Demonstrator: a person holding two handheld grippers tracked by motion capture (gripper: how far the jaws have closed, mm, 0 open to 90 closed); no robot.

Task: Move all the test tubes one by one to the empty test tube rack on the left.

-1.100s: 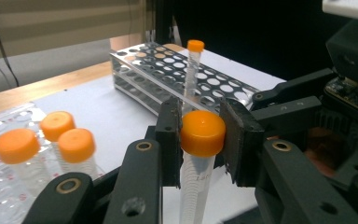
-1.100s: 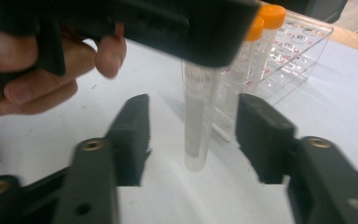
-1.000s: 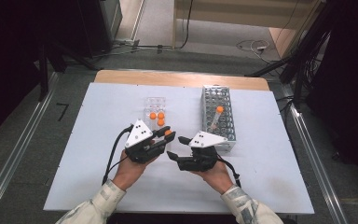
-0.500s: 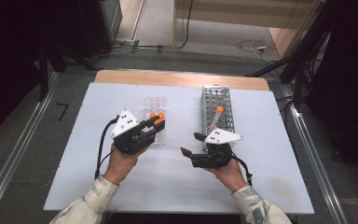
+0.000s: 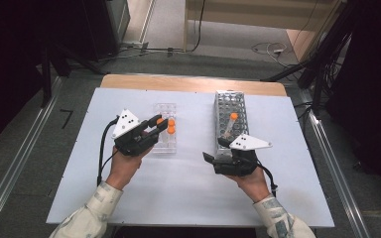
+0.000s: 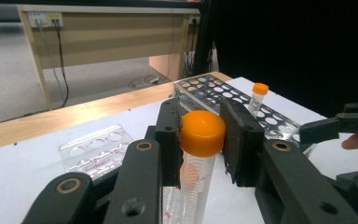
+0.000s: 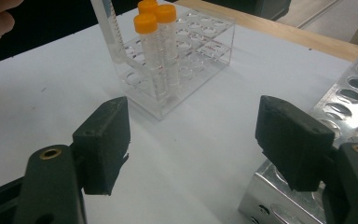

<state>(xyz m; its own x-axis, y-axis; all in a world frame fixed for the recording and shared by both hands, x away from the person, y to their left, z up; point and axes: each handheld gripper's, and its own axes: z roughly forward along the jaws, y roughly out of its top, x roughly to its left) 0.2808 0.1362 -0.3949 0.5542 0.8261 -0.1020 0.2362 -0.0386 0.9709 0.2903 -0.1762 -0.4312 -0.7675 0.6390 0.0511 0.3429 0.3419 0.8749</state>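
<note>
Above the clear plastic rack point(image 5: 164, 130), the left gripper point(image 6: 200, 140) clamps an orange-capped tube point(image 6: 200, 154); the right gripper point(image 7: 191, 140), jaws just opened and empty, sits beside the metal rack point(image 5: 230, 106). Transfer underway; next, lowering the tube plumb into a free hole.

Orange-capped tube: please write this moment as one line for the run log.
left gripper: shut on orange-capped tube | right gripper: open, holds nothing | clear rack: two capped tubes | metal rack: one tube
</note>
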